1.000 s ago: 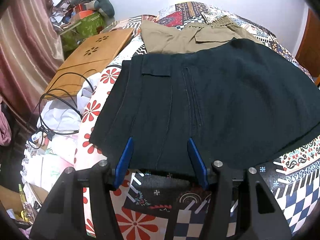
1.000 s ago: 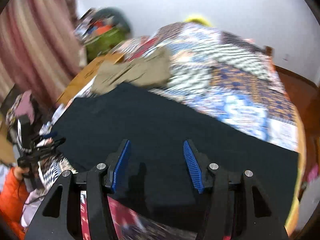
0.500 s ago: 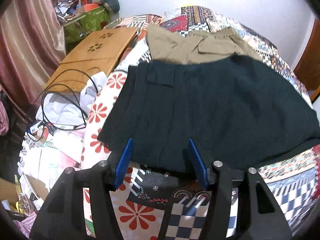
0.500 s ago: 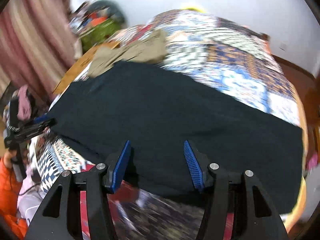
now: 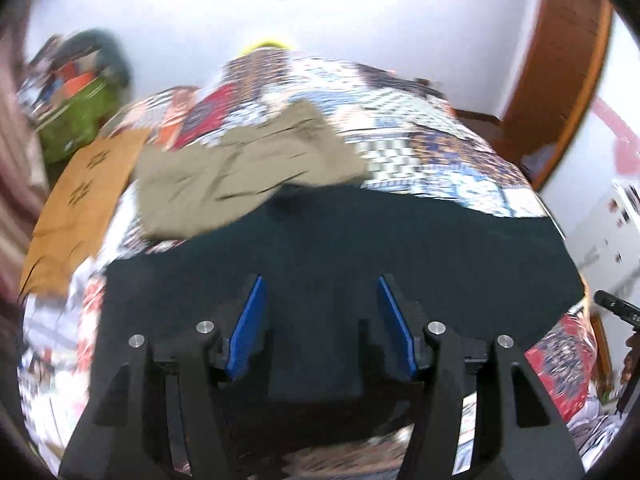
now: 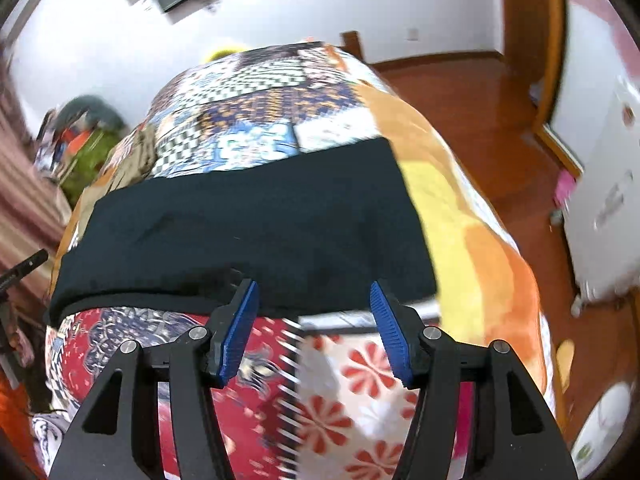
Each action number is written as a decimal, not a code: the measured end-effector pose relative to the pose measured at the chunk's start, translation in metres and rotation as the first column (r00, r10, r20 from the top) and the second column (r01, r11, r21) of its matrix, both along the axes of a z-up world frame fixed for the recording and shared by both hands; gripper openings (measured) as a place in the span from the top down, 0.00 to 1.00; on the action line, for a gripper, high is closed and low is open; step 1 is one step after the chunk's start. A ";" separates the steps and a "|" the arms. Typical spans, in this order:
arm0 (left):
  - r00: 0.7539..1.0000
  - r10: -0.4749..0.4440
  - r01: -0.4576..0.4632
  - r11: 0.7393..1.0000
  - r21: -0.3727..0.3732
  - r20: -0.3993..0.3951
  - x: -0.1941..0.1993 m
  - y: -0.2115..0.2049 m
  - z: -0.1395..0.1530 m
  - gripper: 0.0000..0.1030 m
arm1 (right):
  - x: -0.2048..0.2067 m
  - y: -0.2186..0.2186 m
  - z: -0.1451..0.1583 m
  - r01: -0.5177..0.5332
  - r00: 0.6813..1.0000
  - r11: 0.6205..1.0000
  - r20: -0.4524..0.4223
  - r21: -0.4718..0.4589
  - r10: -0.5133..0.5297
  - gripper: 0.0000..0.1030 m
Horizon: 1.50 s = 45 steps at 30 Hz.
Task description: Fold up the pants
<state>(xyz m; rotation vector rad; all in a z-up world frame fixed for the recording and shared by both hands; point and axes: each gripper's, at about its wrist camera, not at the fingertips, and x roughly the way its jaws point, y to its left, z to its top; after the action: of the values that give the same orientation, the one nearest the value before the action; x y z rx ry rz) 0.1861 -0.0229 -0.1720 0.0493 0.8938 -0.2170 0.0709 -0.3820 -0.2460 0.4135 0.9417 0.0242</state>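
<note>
Dark pants (image 5: pixel 340 248) lie spread flat across a patterned bedspread (image 5: pixel 420 148). Khaki pants (image 5: pixel 240 168) lie behind them, overlapping the far left edge. My left gripper (image 5: pixel 320 292) hovers open over the middle of the dark pants with nothing between its fingers. In the right wrist view the dark pants (image 6: pixel 248 220) stretch from the left to a square right end. My right gripper (image 6: pixel 313 288) is at their near edge, towards that right end. Its jaws are opening and nothing is pinched between them. The khaki pants (image 6: pixel 132 160) show at the far left.
A wooden board (image 5: pixel 80 192) and a green bag (image 5: pixel 76 120) stand left of the bed. A brown door frame (image 5: pixel 560 80) is at the right. Past the bed's right side are a wooden floor (image 6: pixel 480 120) and a white cabinet (image 6: pixel 608 200).
The left gripper has risen and swung right, from the pants' left end to above their middle. The right gripper has rolled and slid right along the near edge. Neither has taken hold of anything.
</note>
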 end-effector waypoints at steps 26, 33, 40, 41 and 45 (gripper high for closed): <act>0.914 -0.360 0.376 0.925 0.059 -0.189 0.007 -0.188 -0.059 0.37 | -0.002 -0.041 -0.058 0.084 0.996 0.942 0.008 0.326 -0.091 0.47; 0.864 -0.463 0.484 0.872 0.073 -0.197 -0.006 -0.233 -0.065 0.34 | -0.003 -0.039 -0.056 0.081 0.996 0.942 0.013 0.327 -0.090 0.46; 0.831 -0.509 0.539 0.836 0.100 -0.222 -0.011 -0.265 -0.076 0.33 | -0.001 -0.043 -0.056 0.081 0.996 0.938 0.019 0.338 -0.093 0.46; 0.829 -0.512 0.542 0.835 0.096 -0.227 -0.011 -0.267 -0.076 0.33 | 0.000 -0.043 -0.056 0.080 0.996 0.938 0.021 0.337 -0.092 0.46; 0.828 -0.509 0.538 0.839 0.079 -0.234 -0.010 -0.269 -0.077 0.33 | 0.001 -0.043 -0.057 0.079 0.995 0.936 0.025 0.342 -0.094 0.46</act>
<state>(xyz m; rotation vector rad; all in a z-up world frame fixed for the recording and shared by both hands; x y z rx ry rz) 0.1760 -0.2923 -0.2493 0.4192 1.0885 -0.6862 0.0718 -0.4252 -0.3026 0.7732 0.8784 0.1169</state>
